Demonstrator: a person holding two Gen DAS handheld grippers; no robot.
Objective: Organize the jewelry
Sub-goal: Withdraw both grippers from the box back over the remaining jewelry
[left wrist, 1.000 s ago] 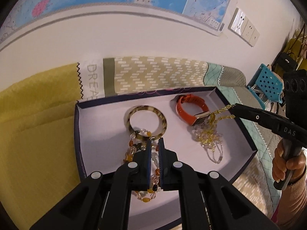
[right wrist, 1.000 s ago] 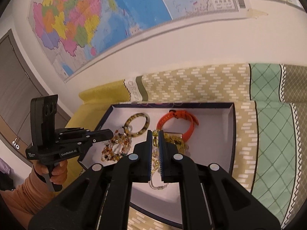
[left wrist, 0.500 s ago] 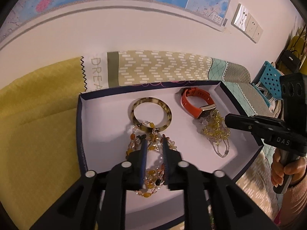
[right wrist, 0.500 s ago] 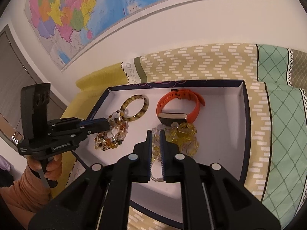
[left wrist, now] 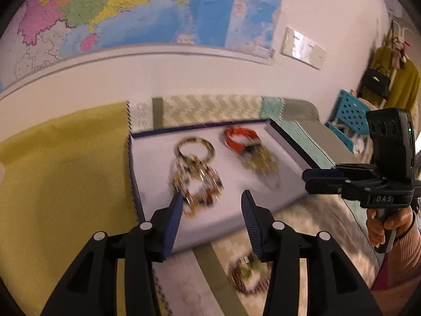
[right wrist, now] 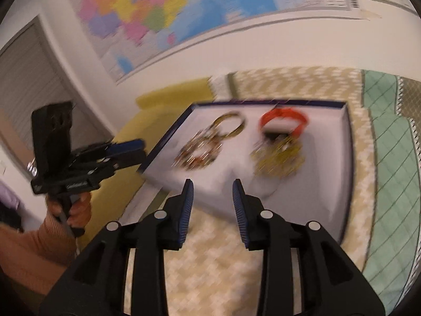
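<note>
White letters "DAS" stand on the black body of the right gripper (left wrist: 323, 180), as the left wrist view shows. On the white strip of the patterned cloth (left wrist: 143, 117) pale letters read "DRE", the rest cut off by the tray (left wrist: 136, 179). The white lettering on the left gripper (right wrist: 131, 148) and the print on the wall map (right wrist: 210, 2) are too blurred to read.
</note>
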